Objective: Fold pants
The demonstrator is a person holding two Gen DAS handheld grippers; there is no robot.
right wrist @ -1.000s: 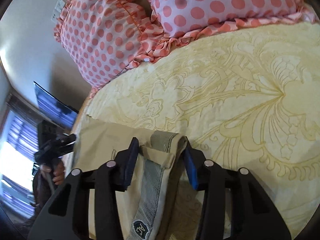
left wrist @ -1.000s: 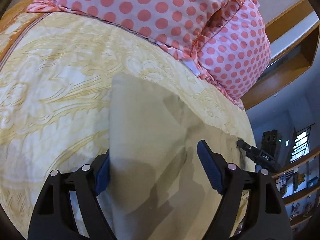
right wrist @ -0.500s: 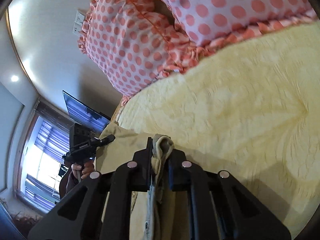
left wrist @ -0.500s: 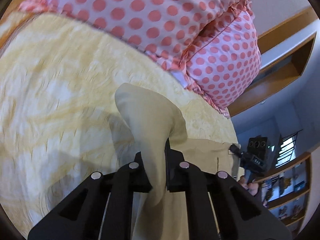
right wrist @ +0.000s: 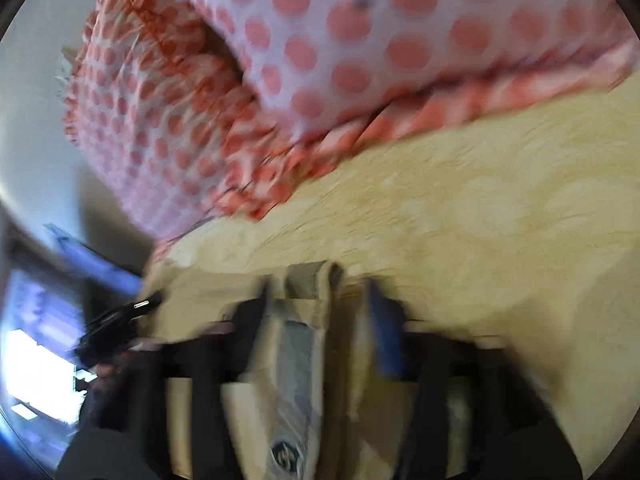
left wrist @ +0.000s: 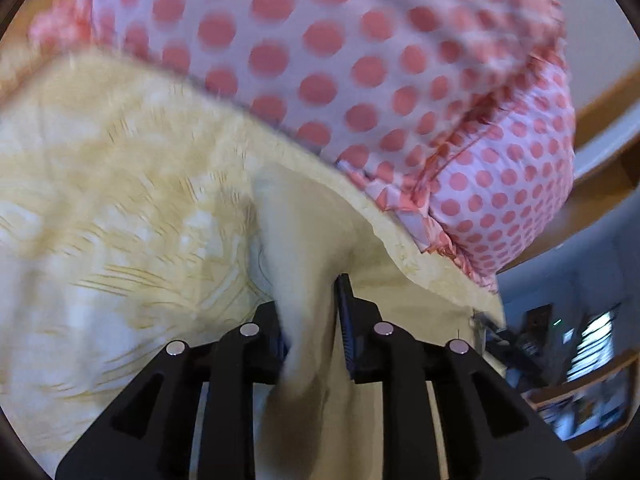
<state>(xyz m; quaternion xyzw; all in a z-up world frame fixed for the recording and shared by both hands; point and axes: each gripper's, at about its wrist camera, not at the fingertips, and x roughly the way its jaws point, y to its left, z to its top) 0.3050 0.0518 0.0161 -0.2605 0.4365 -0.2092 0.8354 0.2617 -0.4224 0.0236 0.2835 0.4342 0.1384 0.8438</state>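
Beige cloth, pinched. Left wrist view: pants (left wrist: 304,240) rise as a bunched peak of fabric from between the fingers of the left gripper (left wrist: 310,320), which are drawn nearly together on it; only the thickness of the cloth parts them. The peak stands forward of the tips and leans slightly left. The rest of the garment spreads flat to the right, over the bedspread (left wrist: 120,200), toward the right gripper (left wrist: 492,328), seen small and dark at the far edge of the cloth. Two polka-dot pillows (left wrist: 360,60) lie beyond, near but apart from the pants. View blurred.

Right wrist view: heavily blurred. Pants (right wrist: 296,360) lie between the fingers of the right gripper (right wrist: 320,312), the waistband end showing a grey inner band and a round label lower down. The fingers appear spread with a gap on either side of the cloth; whether they have any hold on it cannot be told through the blur. The garment extends left across the bedspread (right wrist: 480,220) to the left gripper (right wrist: 120,320), dark, at its other end.

Relation for the coming move, as judged: the long axis of the pants runs gripper to gripper, one at each end, neither nearer. Any fold would carry the held end along or across that axis; the right-hand hold looks uncertain.
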